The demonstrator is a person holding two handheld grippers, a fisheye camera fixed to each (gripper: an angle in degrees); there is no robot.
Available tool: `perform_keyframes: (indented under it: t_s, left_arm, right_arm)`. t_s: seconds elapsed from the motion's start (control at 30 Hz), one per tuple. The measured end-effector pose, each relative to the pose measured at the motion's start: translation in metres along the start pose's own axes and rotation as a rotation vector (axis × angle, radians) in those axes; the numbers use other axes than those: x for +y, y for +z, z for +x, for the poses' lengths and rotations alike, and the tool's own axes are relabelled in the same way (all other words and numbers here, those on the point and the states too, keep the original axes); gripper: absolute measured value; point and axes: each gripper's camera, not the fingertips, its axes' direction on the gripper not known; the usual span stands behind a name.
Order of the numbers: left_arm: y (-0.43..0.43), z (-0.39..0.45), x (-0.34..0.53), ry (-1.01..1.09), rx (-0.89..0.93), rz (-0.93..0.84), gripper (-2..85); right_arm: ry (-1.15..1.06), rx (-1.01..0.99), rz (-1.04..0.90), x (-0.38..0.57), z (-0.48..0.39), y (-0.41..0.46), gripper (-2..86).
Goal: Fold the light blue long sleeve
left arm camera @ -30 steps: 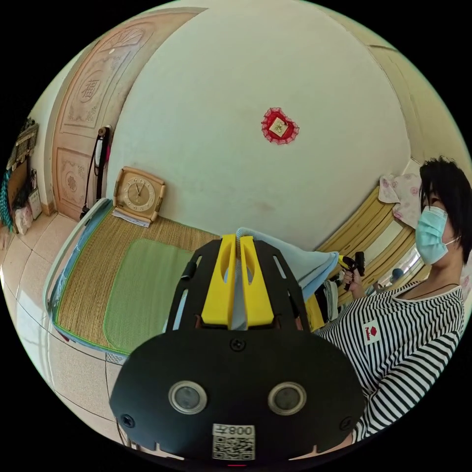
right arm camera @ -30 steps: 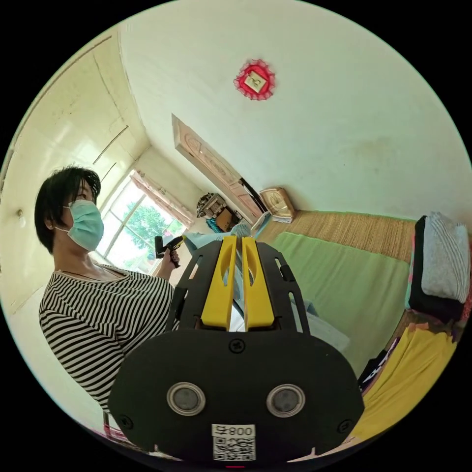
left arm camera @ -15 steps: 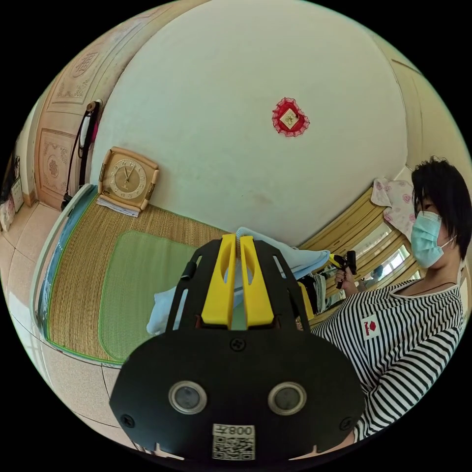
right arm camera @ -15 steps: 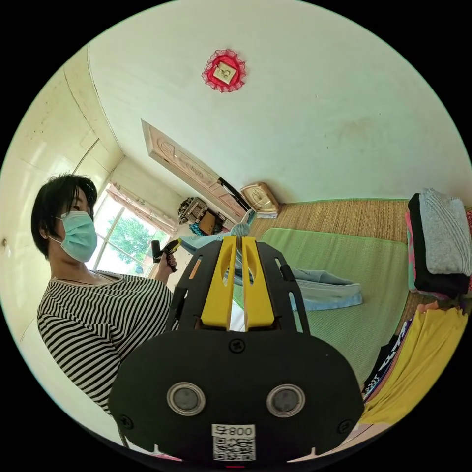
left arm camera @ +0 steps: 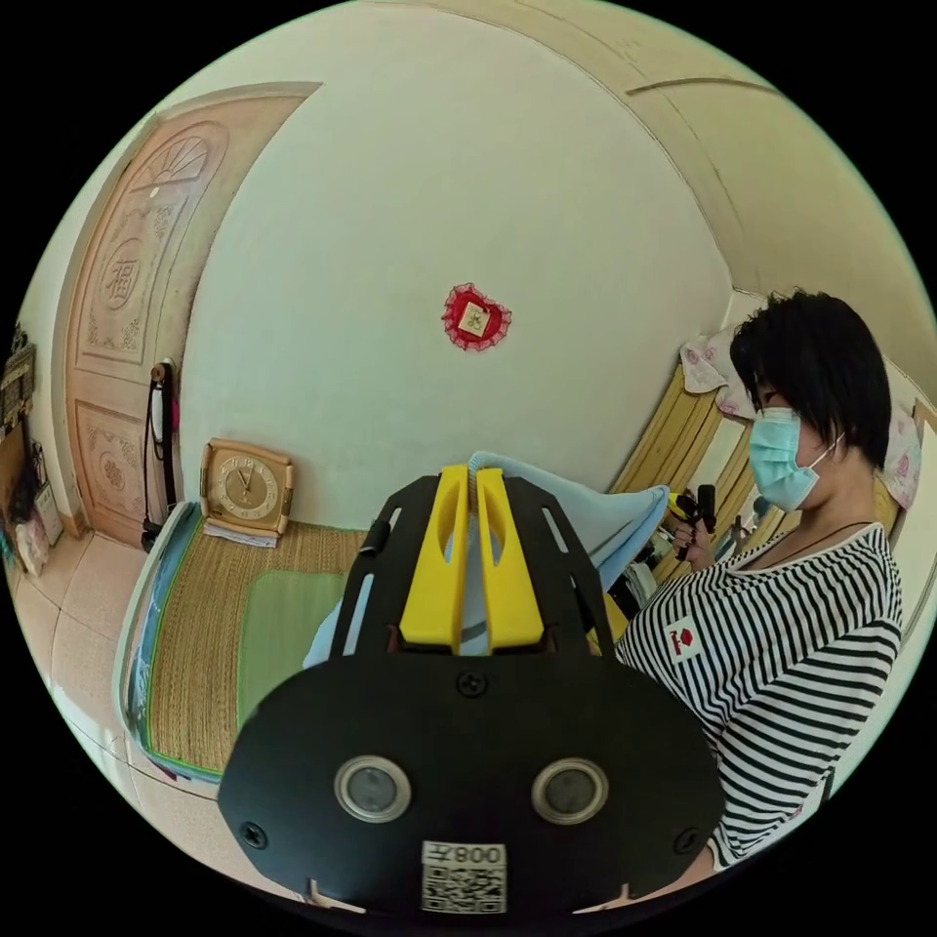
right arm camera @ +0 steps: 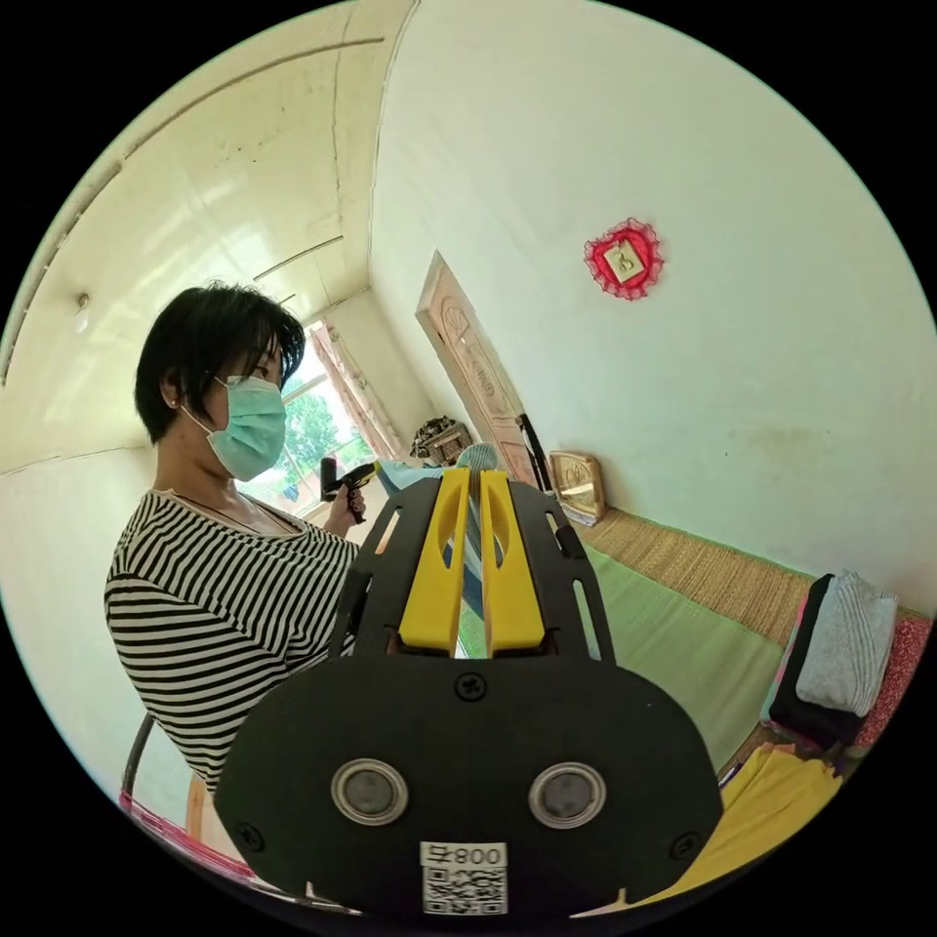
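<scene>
The light blue long sleeve is held up in the air, stretched between both grippers. My left gripper is shut on one edge of it, with the cloth running out between the yellow jaws. From there the fabric spans right to my right gripper, held in the person's hand. In the right gripper view my right gripper is shut on the garment's other end. The blue cloth leads on to my left gripper. A lower fold hangs beside the left gripper's body.
A bed carries a straw mat and a green mat. A clock leans on the wall at its far end. Stacked folded clothes and a yellow garment lie at the near end. A person in a striped top stands beside the bed.
Both cameras have tilted upward. The lower part of the garment, which lay on the green mat half a second ago, has been raised off it. Both grippers have stayed shut on the cloth.
</scene>
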Motion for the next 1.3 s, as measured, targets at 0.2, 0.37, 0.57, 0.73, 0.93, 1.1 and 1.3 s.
perform_keyframes:
  t_s: [0.2,0.37,0.57,0.73,0.93,1.1,1.3]
  left_arm:
    - [0.007,0.021,-0.01,0.089,-0.032,0.031,1.0]
    - [0.037,0.014,-0.014,0.108,-0.032,0.017,1.0]
    - [0.111,-0.029,-0.011,0.023,-0.021,-0.074,1.1]
    - [0.215,-0.096,-0.008,-0.077,-0.008,-0.207,1.2]
    - [0.377,-0.202,-0.005,-0.19,0.001,-0.389,1.9]
    - [0.528,-0.293,0.016,-0.356,-0.011,-0.522,4.3]
    - [0.647,-0.356,0.095,-0.544,-0.14,-0.679,8.1]
  right_arm:
    - [-0.064,0.019,0.031,-0.003,-0.002,-0.009,1.4]
    - [-0.042,0.034,0.028,-0.005,0.021,0.002,1.4]
    - [0.071,0.064,-0.038,-0.011,0.085,0.039,1.4]
    - [0.2,0.103,-0.131,-0.021,0.166,0.09,1.5]
    - [0.359,0.206,-0.318,-0.042,0.311,0.181,1.6]
    - [0.562,0.335,-0.444,-0.045,0.468,0.276,1.1]
    - [0.78,0.487,-0.518,0.0,0.585,0.34,0.5]
